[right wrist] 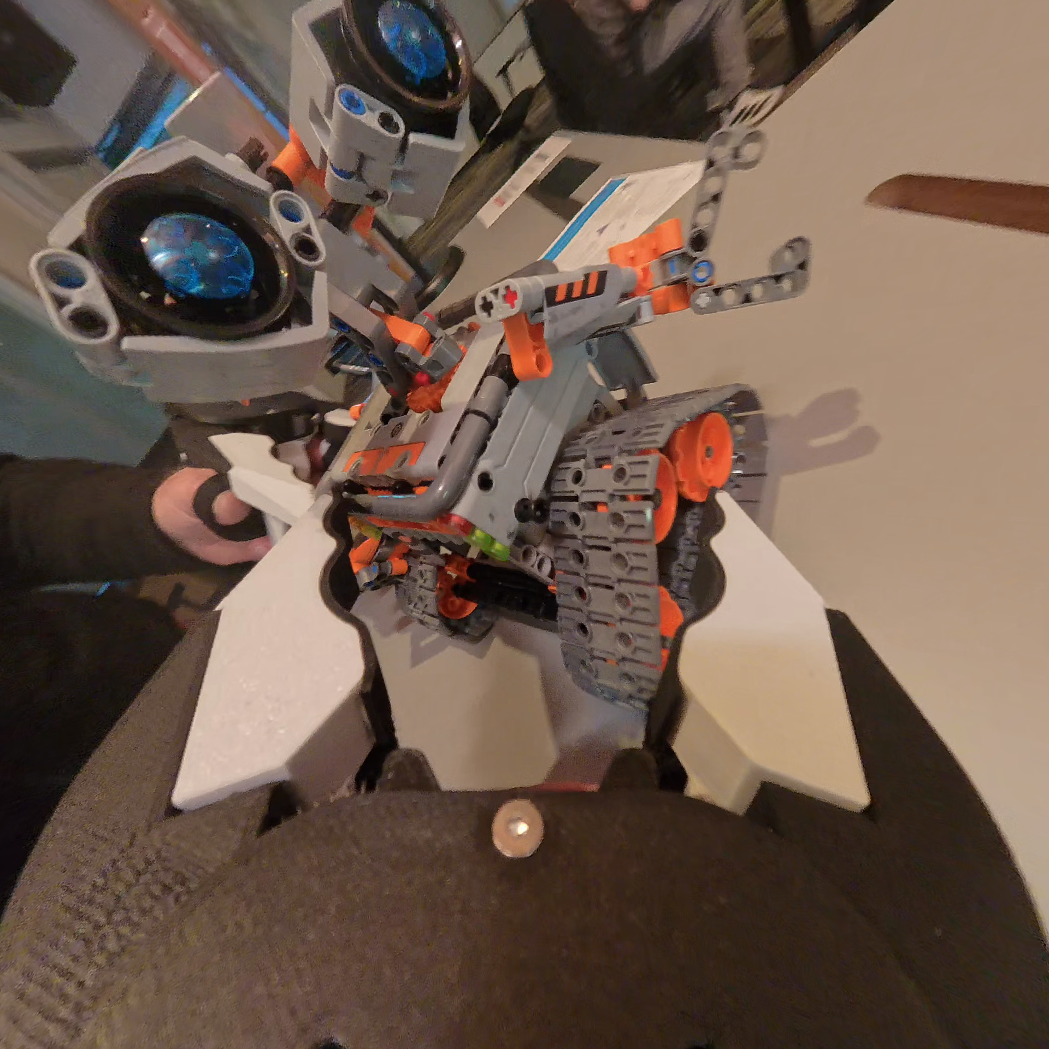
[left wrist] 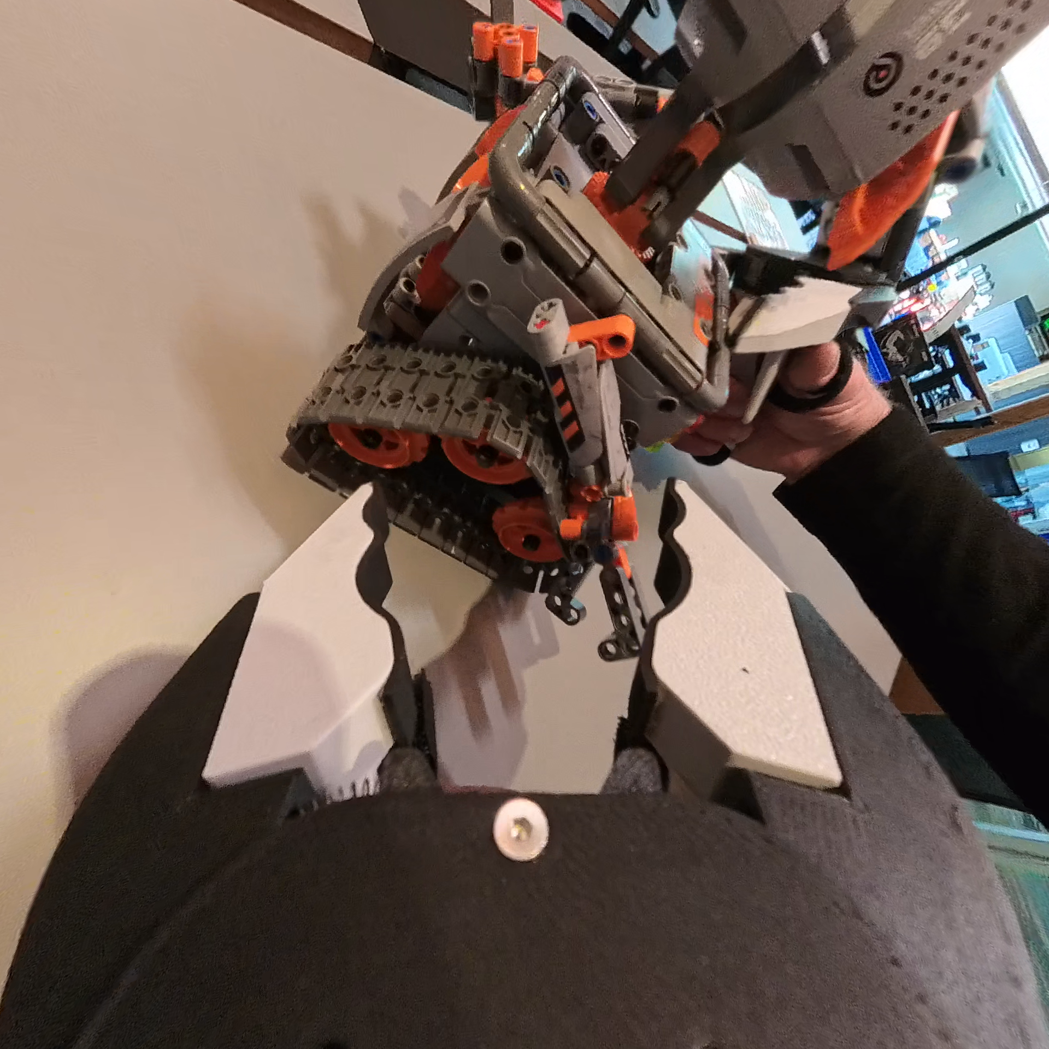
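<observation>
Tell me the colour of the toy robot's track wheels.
Orange wheels, inside grey tracks; clearest in the left wrist view.

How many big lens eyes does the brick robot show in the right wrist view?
2: one eye at far left, the other eye at top centre, both above the robot's tracked body.

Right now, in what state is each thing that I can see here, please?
Grey and orange brick-built tracked toy robot: tilted, not level; tracks fitted on their orange wheels.
Grey perforated-beam arm of the toy: raised.
Left gripper: jaws open, flanking the toy's lower track with gaps visible.
Right gripper: jaws apart around the toy's body; whether they clamp it cannot be told.
</observation>
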`<state>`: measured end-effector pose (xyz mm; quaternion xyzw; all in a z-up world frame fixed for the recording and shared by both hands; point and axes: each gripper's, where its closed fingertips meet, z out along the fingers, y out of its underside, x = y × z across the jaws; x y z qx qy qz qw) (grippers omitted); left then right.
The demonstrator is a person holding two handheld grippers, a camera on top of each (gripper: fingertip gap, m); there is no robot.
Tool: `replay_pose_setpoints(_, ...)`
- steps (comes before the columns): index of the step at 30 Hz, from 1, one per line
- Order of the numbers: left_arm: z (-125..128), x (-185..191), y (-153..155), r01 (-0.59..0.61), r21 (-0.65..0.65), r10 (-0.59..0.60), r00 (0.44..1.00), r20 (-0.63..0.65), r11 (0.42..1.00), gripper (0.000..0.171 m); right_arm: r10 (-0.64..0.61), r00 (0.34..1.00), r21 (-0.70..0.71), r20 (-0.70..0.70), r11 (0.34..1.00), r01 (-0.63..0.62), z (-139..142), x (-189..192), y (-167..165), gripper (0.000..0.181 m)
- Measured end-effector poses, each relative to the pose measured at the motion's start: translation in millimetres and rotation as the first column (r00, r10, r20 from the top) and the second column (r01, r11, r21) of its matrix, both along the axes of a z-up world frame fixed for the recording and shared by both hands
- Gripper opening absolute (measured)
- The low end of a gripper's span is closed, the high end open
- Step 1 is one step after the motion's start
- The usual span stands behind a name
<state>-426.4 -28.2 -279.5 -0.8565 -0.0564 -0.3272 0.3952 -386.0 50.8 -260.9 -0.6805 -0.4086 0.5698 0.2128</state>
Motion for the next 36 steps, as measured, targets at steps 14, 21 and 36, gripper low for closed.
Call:
replay_pose_setpoints(14,4.7,6.9,14.2,0.153,0.070,-0.154,0.988,-0.003,0.986,0.079,-0.128,0.990,0.019,-0.057,0.991,0.129,8.5,1.5,-11.1,0.108)
replay_pose_setpoints(21,17.8,31.4,9.8,0.273,0.101,-0.274,0.962,-0.001,0.957,0.079,-0.292,0.952,0.027,-0.089,0.955,0.295,20.3,32.4,-20.2,0.106)
replay_pose_setpoints(36,110.9,184.6,-65.5,0.637,0.262,-0.655,0.756,-0.025,0.725,0.080,-0.676,0.719,0.148,-0.161,0.704,0.695,117.7,198.9,-122.0,0.105)
